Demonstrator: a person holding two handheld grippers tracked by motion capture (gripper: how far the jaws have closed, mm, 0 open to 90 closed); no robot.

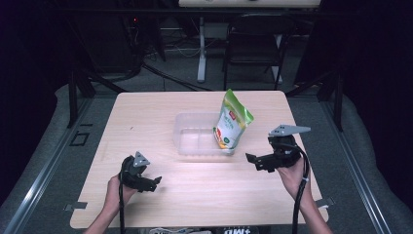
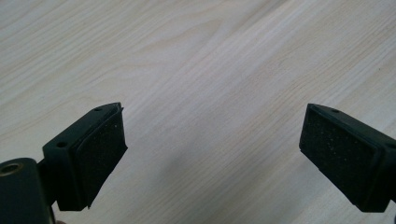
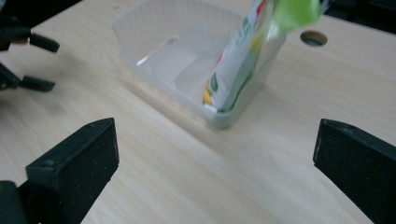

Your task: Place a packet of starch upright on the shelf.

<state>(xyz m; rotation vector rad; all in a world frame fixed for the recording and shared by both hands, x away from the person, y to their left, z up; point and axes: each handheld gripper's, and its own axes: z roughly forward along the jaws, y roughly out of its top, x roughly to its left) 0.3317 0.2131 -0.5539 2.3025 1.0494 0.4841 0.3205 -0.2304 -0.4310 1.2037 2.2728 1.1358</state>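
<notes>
A green and white pouch (image 1: 233, 124) (image 3: 238, 65) stands upright in the right end of a clear plastic tray (image 1: 195, 141) (image 3: 154, 46), leaning on its wall. The rest of the tray holds nothing. My right gripper (image 1: 253, 162) (image 3: 215, 158) hovers to the right of the tray, facing it, jaws wide open with nothing between them. My left gripper (image 1: 155, 183) (image 2: 212, 144) sits low over the table's near left part, open over bare wood. It appears in the right gripper view as well, as the left gripper (image 3: 42, 64) at the far left.
The light wooden table (image 1: 146, 112) has a small round hole (image 3: 314, 38) behind the tray. Beyond the far edge stand a dark chair (image 1: 253, 44) and a white desk leg (image 1: 201, 48). Dark frame posts flank the table.
</notes>
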